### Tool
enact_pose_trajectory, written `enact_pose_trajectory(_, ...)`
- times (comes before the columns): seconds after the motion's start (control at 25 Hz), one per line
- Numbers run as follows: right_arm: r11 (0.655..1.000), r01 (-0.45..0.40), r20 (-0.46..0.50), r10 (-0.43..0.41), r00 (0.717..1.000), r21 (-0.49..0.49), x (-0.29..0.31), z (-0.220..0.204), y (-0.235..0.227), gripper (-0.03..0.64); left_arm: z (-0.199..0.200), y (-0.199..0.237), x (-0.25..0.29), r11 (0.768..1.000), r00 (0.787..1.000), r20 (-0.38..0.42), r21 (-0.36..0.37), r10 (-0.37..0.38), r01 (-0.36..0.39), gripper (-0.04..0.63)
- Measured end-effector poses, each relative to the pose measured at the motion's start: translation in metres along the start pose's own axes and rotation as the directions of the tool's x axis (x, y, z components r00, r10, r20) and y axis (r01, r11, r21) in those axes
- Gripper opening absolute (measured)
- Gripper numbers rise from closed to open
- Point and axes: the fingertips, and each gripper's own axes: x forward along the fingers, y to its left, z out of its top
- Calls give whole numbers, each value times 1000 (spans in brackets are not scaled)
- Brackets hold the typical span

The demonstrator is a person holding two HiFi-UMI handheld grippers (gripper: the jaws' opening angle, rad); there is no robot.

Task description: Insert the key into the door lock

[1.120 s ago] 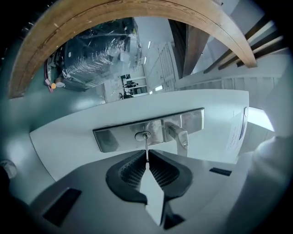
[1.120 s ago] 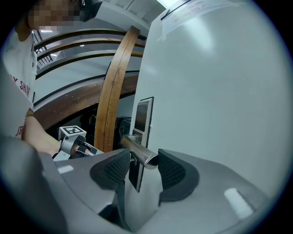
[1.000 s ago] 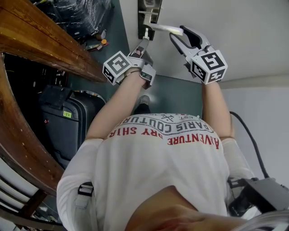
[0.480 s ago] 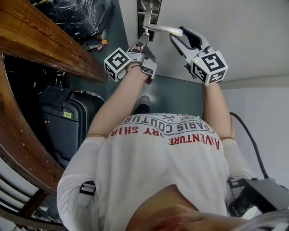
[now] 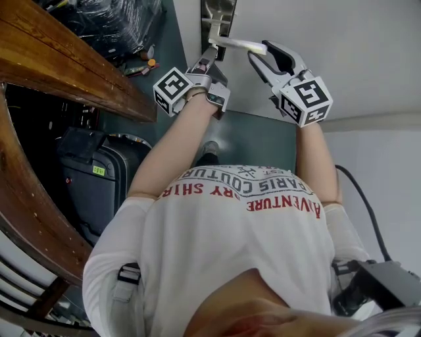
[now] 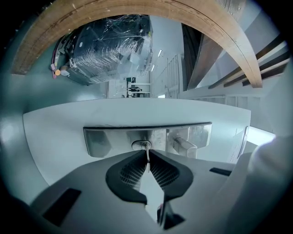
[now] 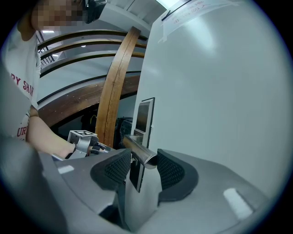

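Note:
A steel lock plate (image 6: 110, 139) sits on the white door (image 5: 342, 52). My left gripper (image 6: 147, 161) is shut on a thin metal key (image 6: 147, 155) whose tip is in the round keyhole (image 6: 141, 145). The head view shows the left gripper (image 5: 209, 58) right under the lock plate (image 5: 217, 13). The door handle (image 5: 240, 45) sticks out to the right. My right gripper (image 7: 143, 164) has its pads against both sides of the door handle's (image 7: 139, 148) end. The right gripper (image 5: 263, 54) stays level with the handle.
A curved wooden rail (image 5: 66, 66) runs along the left. A dark suitcase (image 5: 99, 178) stands below it on the floor. A plastic-wrapped bundle (image 5: 112, 20) lies at the top left. My own body and arms fill the lower half of the head view.
My left gripper has edged up toward the lock plate and rolled slightly with the key. The right gripper has stayed at the handle's end.

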Motion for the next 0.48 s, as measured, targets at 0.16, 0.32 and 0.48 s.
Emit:
enact_pose_trajectory(0.16, 1000, 3, -2, -3, 1000, -3, 0, 0, 0, 173, 0, 0, 0, 1000, 1000, 0, 8, -10, 10, 24)
enact_pose_trajectory(0.32, 1000, 1, -3, -1, 1000, 3, 2, -1, 0, 173, 1, 0, 3, 999, 1000, -1, 40, -22, 22, 23)
enact_pose_trajectory(0.48, 998, 36, 20, -37, 999, 48, 0, 2, -4, 175, -1, -4, 3, 985, 998, -67, 170, -12, 23, 100)
